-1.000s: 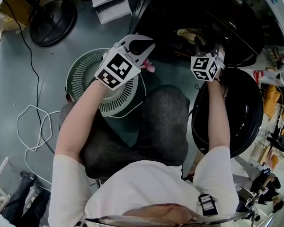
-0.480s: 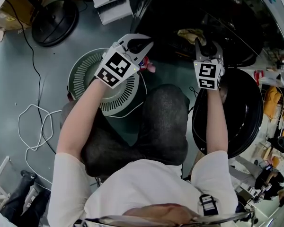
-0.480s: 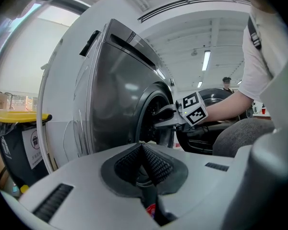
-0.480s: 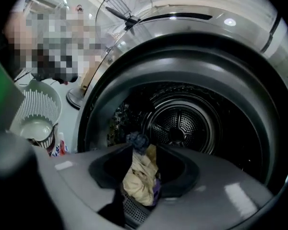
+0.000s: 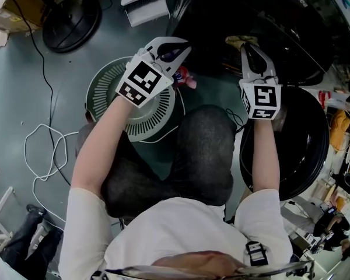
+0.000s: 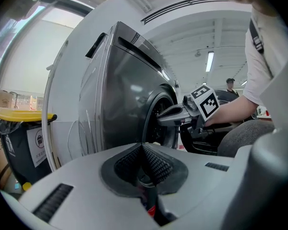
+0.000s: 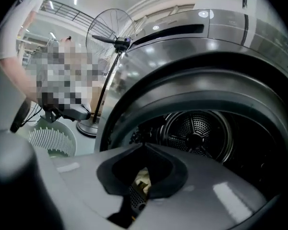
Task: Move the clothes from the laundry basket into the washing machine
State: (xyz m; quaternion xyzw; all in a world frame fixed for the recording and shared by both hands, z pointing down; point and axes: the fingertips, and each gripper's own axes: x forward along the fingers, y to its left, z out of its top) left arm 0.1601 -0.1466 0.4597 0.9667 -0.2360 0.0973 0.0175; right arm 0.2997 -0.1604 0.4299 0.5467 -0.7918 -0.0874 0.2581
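Mid-loading, the right gripper (image 5: 247,46), jaws just closed on a yellowish garment (image 5: 237,39) at the washing machine (image 5: 268,16) mouth, one o'clock, should push it deeper, while the left gripper (image 5: 175,51) clamps a pink garment (image 5: 185,79) beside the basket (image 5: 102,86).

Grey floor (image 5: 58,86), laundry basket (image 5: 105,89), white cable (image 5: 38,156)

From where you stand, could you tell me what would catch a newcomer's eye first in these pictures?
The black washing machine with its door open fills the upper right of the head view, and a yellowish garment lies at the mouth of its dark drum. To the left of it, the left gripper is shut on a small pink garment, right by the white laundry basket.
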